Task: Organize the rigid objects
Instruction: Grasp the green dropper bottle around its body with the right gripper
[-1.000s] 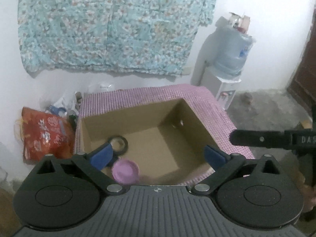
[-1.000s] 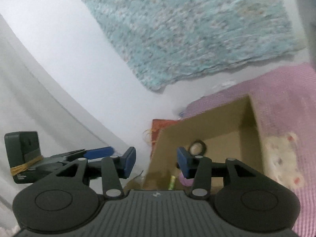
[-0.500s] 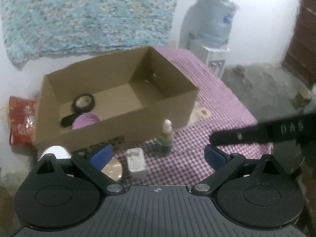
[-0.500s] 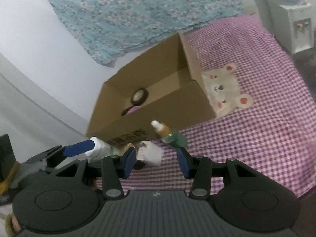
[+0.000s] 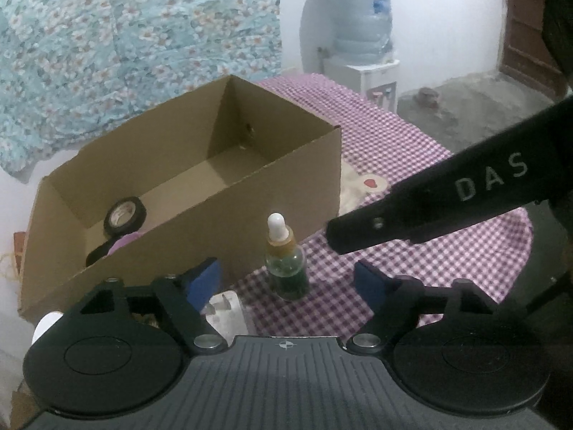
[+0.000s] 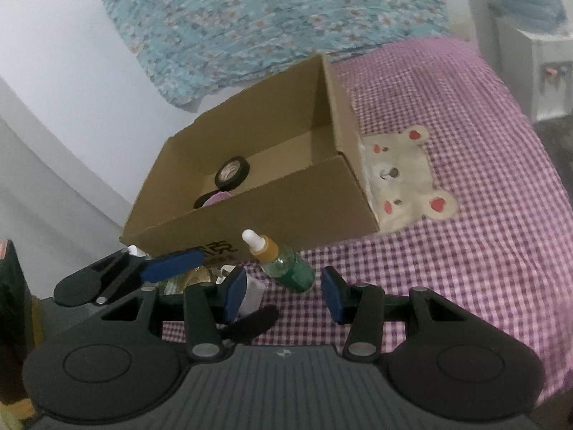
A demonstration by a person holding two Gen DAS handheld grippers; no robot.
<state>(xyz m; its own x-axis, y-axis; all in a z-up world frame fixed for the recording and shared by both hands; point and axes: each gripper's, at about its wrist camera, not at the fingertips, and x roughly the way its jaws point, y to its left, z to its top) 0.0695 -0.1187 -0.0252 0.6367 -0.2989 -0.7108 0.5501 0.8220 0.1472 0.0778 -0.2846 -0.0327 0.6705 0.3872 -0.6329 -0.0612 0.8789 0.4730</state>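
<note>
**Both grippers low over the checked cloth, dropper bottle between the fingers**

The left gripper (image 5: pixel 286 281) points down at the purple checked cloth (image 5: pixel 412 254) in the lower middle of its frame. Its fingers are spread and are closing, with the green dropper bottle (image 5: pixel 286 268) standing upright in the gap; the blue pads (image 5: pixel 202 281) do not touch it. A white plug adapter (image 5: pixel 227 310) lies just beside the left pad, partly hidden by the gripper body.

The right gripper (image 6: pixel 283 295) has its fingers moderately apart and holds nothing. In its view the same bottle (image 6: pixel 290 268) appears tilted, just above the gap between the pads, near the centre of the frame. The left gripper's blue finger (image 6: pixel 172 268) enters from the lower left.

The cardboard box (image 5: pixel 272 215) stands open behind the bottle, in the middle of both frames. In its left end lie a roll of black tape (image 5: pixel 125 215) and a purple round lid (image 5: pixel 123 245), mostly hidden by the front wall. A bear patch (image 6: pixel 404 182) shows on the cloth to the right of the box. A water dispenser (image 5: pixel 361 46) stands in the upper right of the left view.
</note>
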